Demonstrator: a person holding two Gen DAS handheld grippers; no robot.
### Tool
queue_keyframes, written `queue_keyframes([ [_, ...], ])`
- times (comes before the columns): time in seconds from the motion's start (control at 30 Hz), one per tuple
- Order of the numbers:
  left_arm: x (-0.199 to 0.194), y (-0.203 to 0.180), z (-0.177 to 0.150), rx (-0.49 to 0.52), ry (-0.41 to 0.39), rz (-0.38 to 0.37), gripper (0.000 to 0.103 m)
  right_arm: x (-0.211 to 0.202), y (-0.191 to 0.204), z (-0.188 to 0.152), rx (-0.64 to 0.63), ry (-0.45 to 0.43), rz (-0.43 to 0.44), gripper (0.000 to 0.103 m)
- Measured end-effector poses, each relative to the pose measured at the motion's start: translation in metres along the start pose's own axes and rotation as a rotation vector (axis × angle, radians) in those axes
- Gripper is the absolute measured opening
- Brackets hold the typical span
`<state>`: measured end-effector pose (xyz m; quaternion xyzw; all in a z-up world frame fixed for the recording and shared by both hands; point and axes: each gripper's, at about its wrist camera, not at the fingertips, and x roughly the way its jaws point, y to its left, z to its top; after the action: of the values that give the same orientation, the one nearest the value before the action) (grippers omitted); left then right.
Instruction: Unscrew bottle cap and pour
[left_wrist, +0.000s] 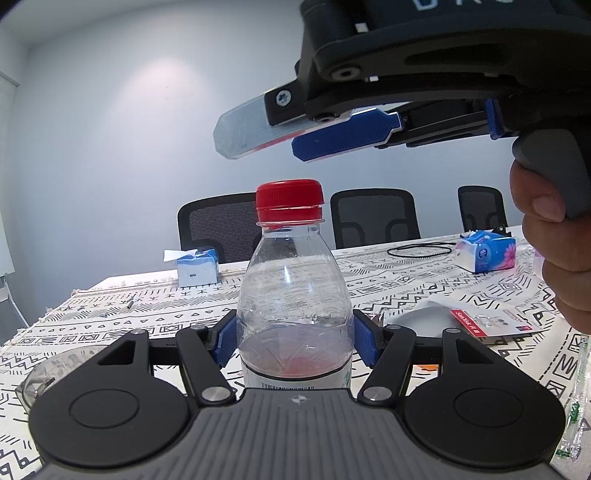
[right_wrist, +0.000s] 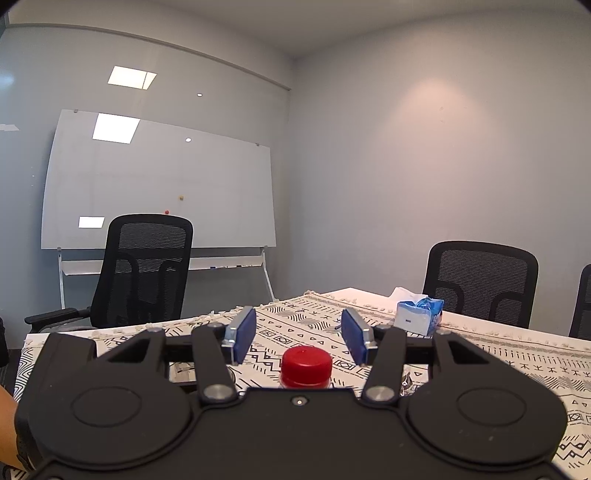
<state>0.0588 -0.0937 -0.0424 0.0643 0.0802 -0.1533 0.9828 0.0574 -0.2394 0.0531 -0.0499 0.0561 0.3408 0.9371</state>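
Note:
A clear plastic bottle (left_wrist: 293, 295) with a red cap (left_wrist: 289, 201) stands upright on the patterned tablecloth. My left gripper (left_wrist: 294, 338) is shut on the bottle's body, its blue pads pressing both sides. My right gripper (left_wrist: 266, 138) hovers above the cap, a clear gap below it, fingers pointing left. In the right wrist view the right gripper (right_wrist: 299, 334) is open, and the red cap (right_wrist: 306, 365) sits low between its blue pads, not touched. A clear cup (left_wrist: 48, 373) shows partly at the left edge behind the left gripper.
Blue tissue pack (left_wrist: 195, 267) at the table's far left, also in the right wrist view (right_wrist: 419, 314). Another tissue pack (left_wrist: 485, 253), a black cable loop (left_wrist: 419, 251) and a card packet (left_wrist: 491, 321) lie at right. Black chairs (left_wrist: 373, 218) line the far side; a whiteboard (right_wrist: 159, 184) stands behind.

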Motion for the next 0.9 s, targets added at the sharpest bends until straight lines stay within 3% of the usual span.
queue_keyframes([
  [0.03,0.000,0.000,0.000,-0.001,0.000,0.000,0.060,0.001,0.001,-0.001,-0.006,0.004,-0.002,0.052],
  [0.1,0.001,0.000,0.000,-0.005,0.001,-0.001,0.060,0.002,0.004,-0.003,-0.033,0.003,-0.015,0.038],
  [0.17,0.001,0.001,0.000,-0.012,0.001,-0.007,0.060,0.005,0.005,-0.003,-0.059,0.013,-0.010,0.003],
  [0.2,0.001,0.002,0.000,-0.015,0.001,-0.012,0.060,0.005,0.003,-0.003,-0.056,0.015,0.002,0.000],
  [0.33,0.001,0.001,0.000,-0.009,-0.001,-0.018,0.060,0.006,-0.014,-0.002,0.000,0.018,0.027,0.000],
  [0.4,0.000,0.001,0.000,-0.004,-0.002,-0.018,0.060,0.005,-0.026,0.001,0.063,0.007,0.048,0.010],
  [0.43,0.000,0.001,0.000,-0.002,-0.002,-0.019,0.060,0.005,-0.031,0.003,0.091,0.007,0.060,0.018],
  [0.47,0.001,0.001,0.000,-0.003,-0.002,-0.020,0.060,0.005,-0.034,0.004,0.101,0.009,0.068,0.035],
  [0.53,0.001,0.001,0.000,-0.003,-0.001,-0.021,0.060,0.004,-0.035,0.005,0.095,0.008,0.075,0.054],
  [0.73,0.000,0.000,0.000,-0.002,-0.002,-0.018,0.060,0.015,-0.033,-0.005,0.069,0.046,0.074,0.054],
  [0.77,0.000,0.000,0.000,-0.003,0.000,-0.019,0.060,0.018,-0.032,-0.007,0.066,0.055,0.075,0.036],
  [0.9,0.000,0.002,0.000,-0.014,-0.001,-0.021,0.060,0.022,-0.030,-0.012,0.046,0.043,0.073,0.033],
])
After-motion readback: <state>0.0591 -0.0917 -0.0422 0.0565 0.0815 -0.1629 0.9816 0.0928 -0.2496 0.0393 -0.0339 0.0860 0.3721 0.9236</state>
